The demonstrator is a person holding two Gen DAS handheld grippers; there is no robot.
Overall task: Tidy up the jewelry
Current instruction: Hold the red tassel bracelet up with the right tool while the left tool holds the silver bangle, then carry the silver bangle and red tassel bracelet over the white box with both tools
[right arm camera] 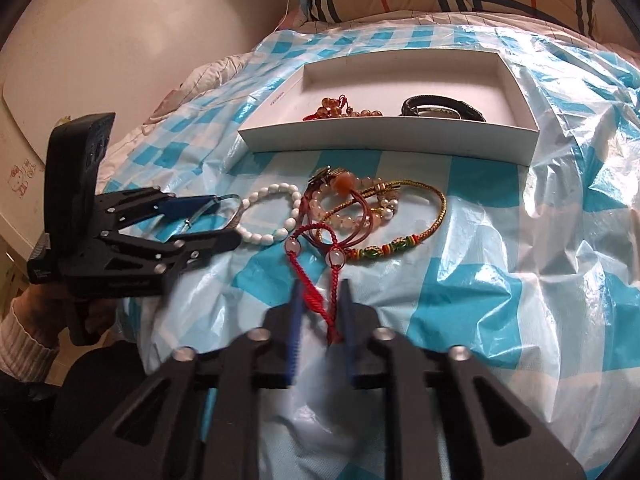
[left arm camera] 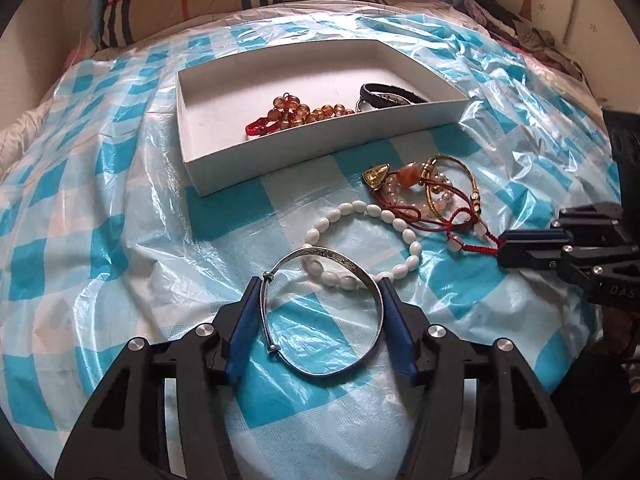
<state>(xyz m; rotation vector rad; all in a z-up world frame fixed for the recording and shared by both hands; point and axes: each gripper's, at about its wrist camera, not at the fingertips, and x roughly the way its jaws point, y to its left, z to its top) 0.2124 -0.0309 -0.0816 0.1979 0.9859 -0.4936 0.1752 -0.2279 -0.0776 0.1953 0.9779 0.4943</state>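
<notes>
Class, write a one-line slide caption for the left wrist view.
Left gripper closes on a silver bangle beside white beads, with a white box beyond.

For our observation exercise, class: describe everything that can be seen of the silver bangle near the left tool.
The silver bangle is a thin, shiny metal hoop with an engraved dark pattern on its outer band and two small sliding knobs on one side. It sits between the blue pads of the left tool, which touch it on both sides. Its far edge overlaps the white bead bracelet, above the blue-checked plastic sheet.
</notes>
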